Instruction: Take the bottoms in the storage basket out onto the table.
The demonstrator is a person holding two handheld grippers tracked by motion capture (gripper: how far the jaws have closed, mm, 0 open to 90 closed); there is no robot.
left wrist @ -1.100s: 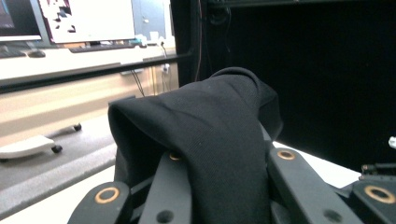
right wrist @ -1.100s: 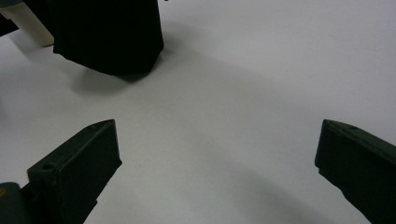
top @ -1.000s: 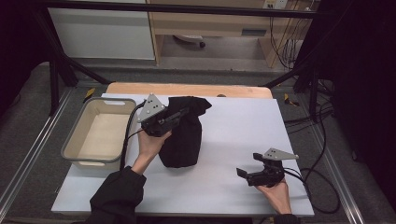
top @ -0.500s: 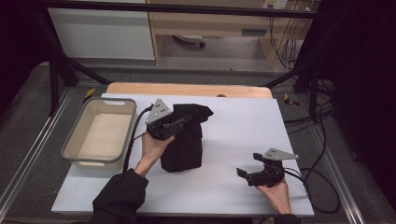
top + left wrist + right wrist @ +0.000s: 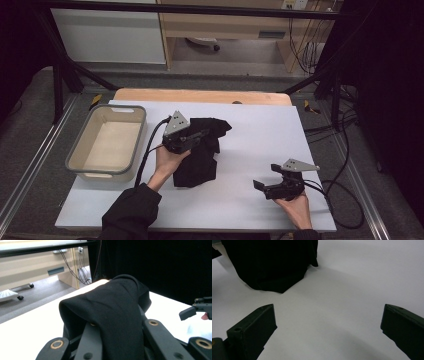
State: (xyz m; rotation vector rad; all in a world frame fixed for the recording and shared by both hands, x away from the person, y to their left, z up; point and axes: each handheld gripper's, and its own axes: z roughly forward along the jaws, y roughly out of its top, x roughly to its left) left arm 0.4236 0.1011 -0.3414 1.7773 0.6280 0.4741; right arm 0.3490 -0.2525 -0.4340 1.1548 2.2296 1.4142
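You have the crumpled black fabric garment (image 5: 197,160) clamped in your left gripper (image 5: 196,138). In the left gripper view the cloth (image 5: 112,315) is draped over and pinched between the jaws, which stand closed on it. The garment's upper part is lifted off the white worktop (image 5: 260,130) while its lower folds rest on the surface, near the middle and just right of the beige rectangular plastic bin (image 5: 80,155). The cloth does not touch the bin.

Your right gripper (image 5: 270,186) rests low at the near right of the worktop, well apart from the garment. In the right gripper view its two jaws stand wide apart with bare white surface between them; it is released and holds nothing. The garment's hem (image 5: 274,277) lies ahead of it in that view.

Step in hand, as a judgement: the garment is being carried or lowered by one pinch point. Either placing it in the bin or laying it out for folding fits what is visible.

Next move:
- For folding, bring the right gripper across to a free edge or corner of the cloth and close on a single layer, so that the two grips can spread it flat.
- For binning, lift the garment clear of the worktop before moving it left, so that the trailing folds pass over the bin's rim (image 5: 141,131).
- Keep the left grip firm; soft cloth may slip.
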